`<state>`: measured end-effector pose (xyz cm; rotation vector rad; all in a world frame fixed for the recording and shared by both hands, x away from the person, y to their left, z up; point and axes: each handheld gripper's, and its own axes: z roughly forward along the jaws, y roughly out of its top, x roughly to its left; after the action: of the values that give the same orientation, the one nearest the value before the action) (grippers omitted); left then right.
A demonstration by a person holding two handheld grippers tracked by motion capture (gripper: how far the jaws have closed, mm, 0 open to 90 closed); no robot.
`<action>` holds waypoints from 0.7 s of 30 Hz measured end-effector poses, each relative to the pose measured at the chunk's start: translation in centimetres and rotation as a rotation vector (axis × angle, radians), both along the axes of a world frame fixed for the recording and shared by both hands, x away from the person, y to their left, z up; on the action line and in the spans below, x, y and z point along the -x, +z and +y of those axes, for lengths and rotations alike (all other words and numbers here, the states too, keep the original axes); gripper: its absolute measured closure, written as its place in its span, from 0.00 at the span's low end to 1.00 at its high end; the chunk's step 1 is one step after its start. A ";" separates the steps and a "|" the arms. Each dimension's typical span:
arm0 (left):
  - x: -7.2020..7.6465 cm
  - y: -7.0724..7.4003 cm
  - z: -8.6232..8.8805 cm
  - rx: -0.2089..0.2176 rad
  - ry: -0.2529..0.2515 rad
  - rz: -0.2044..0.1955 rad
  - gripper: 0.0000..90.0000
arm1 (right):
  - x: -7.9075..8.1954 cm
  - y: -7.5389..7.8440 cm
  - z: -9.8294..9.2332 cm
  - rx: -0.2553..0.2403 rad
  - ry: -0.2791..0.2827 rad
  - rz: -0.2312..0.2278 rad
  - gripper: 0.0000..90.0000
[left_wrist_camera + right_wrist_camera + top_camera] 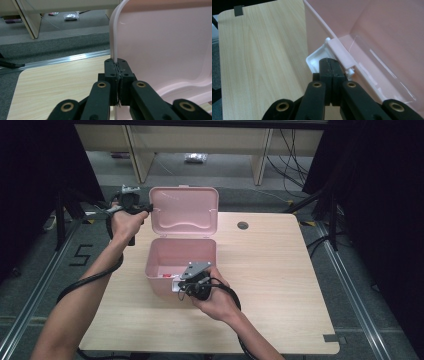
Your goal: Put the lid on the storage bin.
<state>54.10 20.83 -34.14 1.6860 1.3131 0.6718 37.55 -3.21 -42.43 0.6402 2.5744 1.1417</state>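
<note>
Your right gripper (186, 287) sits nearest, jaws together at the white latch (318, 58) on the box (160, 257) front wall; whether they pinch the latch or just press on it is unclear. Beyond it the box stands open mid-table. At 11 o'clock your left gripper (148, 208) is clamped on the left edge of the upright lid (184, 210), with the rim (114, 37) running straight up from the pads. Judging by that, swinging the lid falls to your left hand, toward 6 o'clock.
</note>
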 end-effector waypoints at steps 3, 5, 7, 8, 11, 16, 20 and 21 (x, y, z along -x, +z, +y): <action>0.3 0.0 0.0 0.000 0.000 -0.011 0.98 | -0.2 0.0 0.0 0.004 0.014 -0.020 1.00; 0.4 0.0 0.0 -0.002 -0.003 -0.015 0.98 | -0.2 0.0 -0.1 0.007 0.016 -0.025 1.00; 0.6 0.0 0.1 0.004 -0.005 -0.021 0.98 | -0.2 0.0 -0.1 0.006 0.016 -0.024 1.00; 0.7 0.0 0.1 0.005 -0.004 -0.024 0.98 | 0.0 0.0 0.0 0.000 -0.001 0.001 1.00; 1.0 0.0 0.1 0.004 -0.008 -0.035 0.98 | -0.2 0.0 -0.1 0.003 0.014 -0.020 1.00; 1.4 0.0 0.2 0.005 -0.011 -0.047 0.98 | 0.0 0.0 0.0 -0.002 0.001 -0.001 1.00; 1.8 0.0 0.2 0.006 -0.015 -0.057 0.98 | -0.1 0.0 -0.1 0.000 0.009 -0.010 1.00; 1.9 0.0 0.3 0.004 -0.016 -0.059 0.98 | -0.1 0.0 0.0 -0.002 0.007 -0.006 1.00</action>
<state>52.21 21.10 -34.18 1.6594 1.2569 0.7039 37.65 -3.25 -42.44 0.6282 2.5731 1.1460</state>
